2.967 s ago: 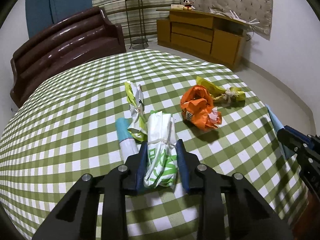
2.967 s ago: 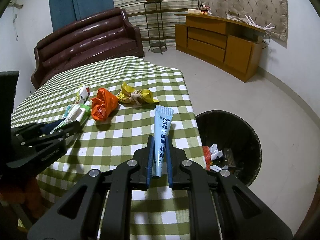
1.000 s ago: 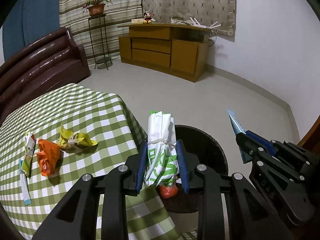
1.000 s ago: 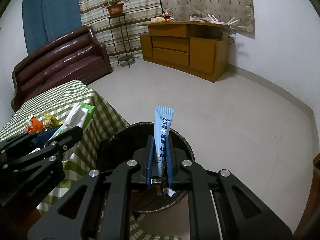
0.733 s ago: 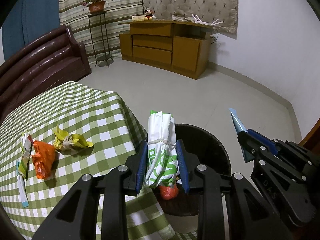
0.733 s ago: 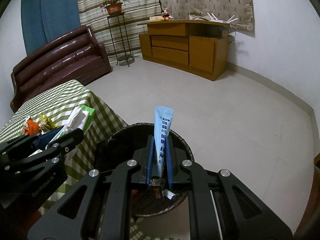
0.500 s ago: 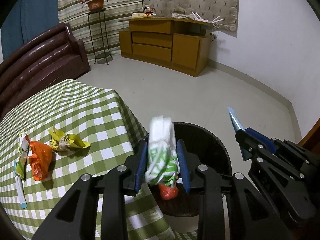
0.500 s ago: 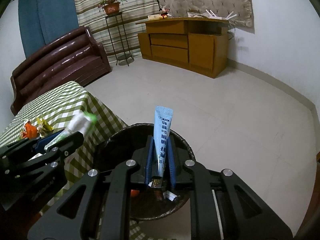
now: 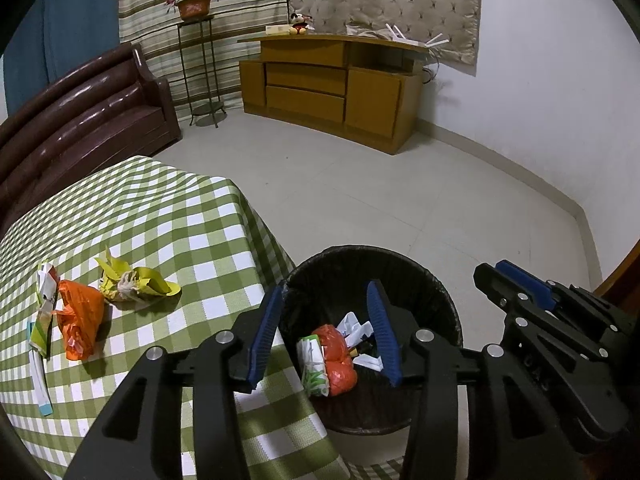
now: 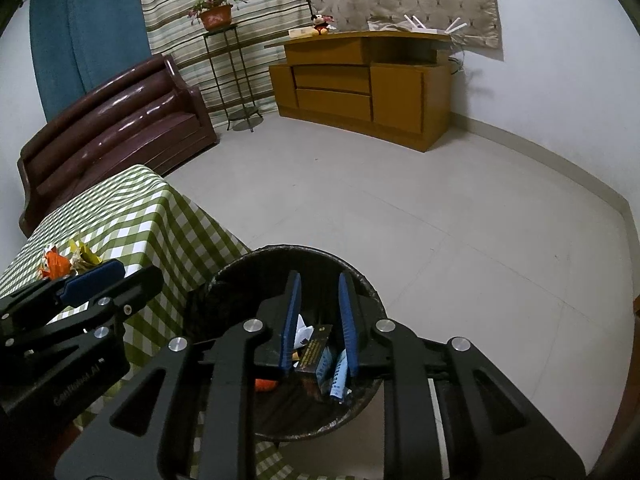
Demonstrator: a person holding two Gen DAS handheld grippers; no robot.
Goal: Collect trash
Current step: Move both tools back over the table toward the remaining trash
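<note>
Item: release over the black trash bin (image 9: 448, 300), lower centre of both wrist views. We hold the left gripper (image 9: 326, 334) and the right gripper (image 10: 318, 320) above its mouth, both with jaws opening and nothing between the blue pads; each is empty. To do this step well, we judge it best to let the jaws part fully while centred over the opening, clear of the rim, so light wrappers fall straight and do not snag the liner, then to lift away before turning toward the tabletop (image 9: 168, 216). Contents of the bin: a white-and-green folded packet (image 9: 314, 364), soft and creased; an orange plastic bag (image 9: 338, 356), glossy and bunched; a pale blue tube (image 10: 338, 378), flat and crimped at one end, leaning beside a dark carton (image 10: 314, 354); white paper scraps. The bin itself is round, lined with a ribbed, wrinkled black film. Remaining on the green-checked woven cloth, left of the left wrist view: an orange crumpled bag (image 9: 80, 320), a yellow wrapper (image 9: 134, 282) knotted with string, and thin flat sachets (image 9: 42, 324) lying just beside the bag. These we judge light, crushable and prone to slipping.
</note>
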